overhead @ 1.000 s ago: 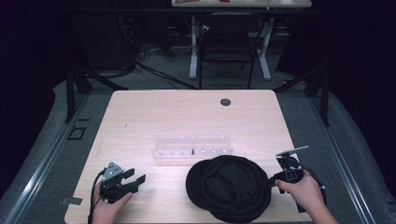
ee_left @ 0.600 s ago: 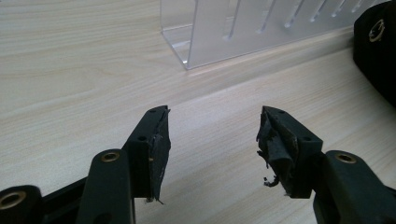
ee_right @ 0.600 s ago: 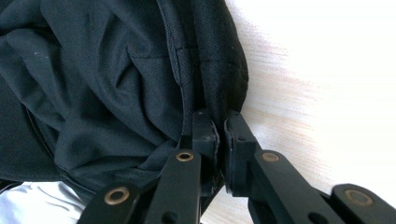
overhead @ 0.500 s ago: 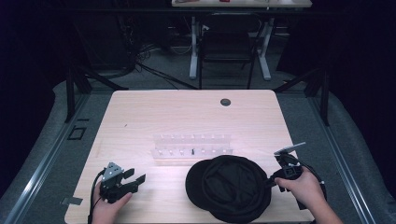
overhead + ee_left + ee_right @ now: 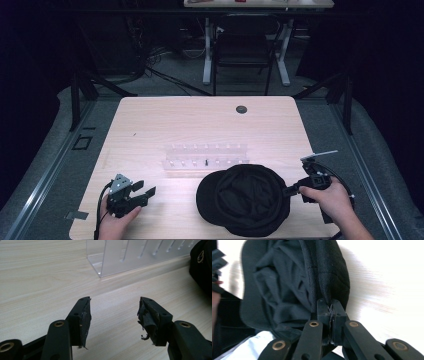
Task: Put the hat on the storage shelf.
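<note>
High view: a clear plastic rack (image 5: 206, 156) with a row of slots stands at the centre of the wooden table (image 5: 165, 120). One small dark upright piece (image 5: 206, 161) sits in a slot near its middle; the other slots look bare, though they are too small to be sure. In the left gripper view the rack (image 5: 130, 255) fills the upper middle of the frame, and its near slots hold nothing that can be made out.

A black cap (image 5: 242, 199) lies in the lower centre-right of the high view, just below the rack and close to the table's near edge, opening turned up so the crumpled lining shows.

The right gripper (image 5: 289, 190), at the lower right of the high view, meets the cap's right rim. In the right gripper view its jaws have just been closing and now stand pinched together on the edge of the cap (image 5: 294, 287), a thin fold of black cloth caught between the pads at lower centre of the frame.

The left gripper (image 5: 145, 189), at the lower left of the high view, rests on the table well apart from the cap. In its own view the left gripper (image 5: 113, 312) has its jaws spread wide with bare wood between the worn pads; the cap shows as a dark shape at the upper right edge.
</note>
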The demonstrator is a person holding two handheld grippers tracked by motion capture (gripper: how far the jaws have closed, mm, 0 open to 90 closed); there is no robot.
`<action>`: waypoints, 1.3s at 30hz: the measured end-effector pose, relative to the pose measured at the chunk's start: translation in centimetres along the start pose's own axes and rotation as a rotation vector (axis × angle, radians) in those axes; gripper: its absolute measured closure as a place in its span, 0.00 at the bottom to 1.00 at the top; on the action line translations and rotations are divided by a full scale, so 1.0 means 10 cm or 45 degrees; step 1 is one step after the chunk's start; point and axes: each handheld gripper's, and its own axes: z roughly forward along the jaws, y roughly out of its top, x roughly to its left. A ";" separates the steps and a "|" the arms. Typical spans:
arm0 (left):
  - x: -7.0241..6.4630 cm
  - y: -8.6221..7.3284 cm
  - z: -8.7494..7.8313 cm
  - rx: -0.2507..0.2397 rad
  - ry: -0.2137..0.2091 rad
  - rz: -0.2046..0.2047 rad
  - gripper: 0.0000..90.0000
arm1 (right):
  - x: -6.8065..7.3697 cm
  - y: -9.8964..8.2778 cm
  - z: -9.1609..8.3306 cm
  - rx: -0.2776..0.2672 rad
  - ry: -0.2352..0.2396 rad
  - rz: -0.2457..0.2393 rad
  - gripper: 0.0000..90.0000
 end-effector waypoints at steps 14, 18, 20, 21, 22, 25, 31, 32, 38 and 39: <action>0.00 0.00 0.00 -0.001 0.002 0.000 0.49 | 0.14 0.00 -0.18 -0.064 0.219 0.029 0.98; 0.00 0.00 0.00 -0.006 0.003 -0.004 0.49 | 0.17 0.01 -0.23 -0.058 0.288 0.010 0.98; 0.00 0.00 0.00 -0.005 0.004 -0.003 0.49 | 0.21 0.01 -0.25 -0.087 0.316 0.018 0.98; 0.00 0.00 0.00 -0.005 0.005 -0.003 0.49 | 0.23 0.01 -0.26 -0.099 0.331 0.021 0.98; 0.00 0.00 0.00 -0.004 0.004 -0.002 0.49 | 0.26 0.01 -0.29 -0.103 0.347 0.010 0.98; 0.00 0.00 0.00 -0.001 0.003 -0.002 0.49 | 0.28 0.02 -0.31 -0.099 0.371 -0.006 0.98; 0.00 0.00 0.00 -0.012 0.005 -0.007 0.49 | 0.38 0.04 -0.34 -0.099 0.446 -0.016 0.98; 0.00 0.00 0.00 -0.009 0.005 -0.008 0.49 | 0.41 0.05 -0.35 -0.105 0.466 -0.020 0.98; 0.00 0.00 -0.01 -0.007 0.005 -0.007 0.49 | 0.51 0.07 -0.39 -0.125 0.516 -0.034 0.98; 0.00 0.00 0.00 -0.007 0.005 -0.007 0.49 | 0.51 0.07 -0.39 -0.125 0.516 -0.034 0.98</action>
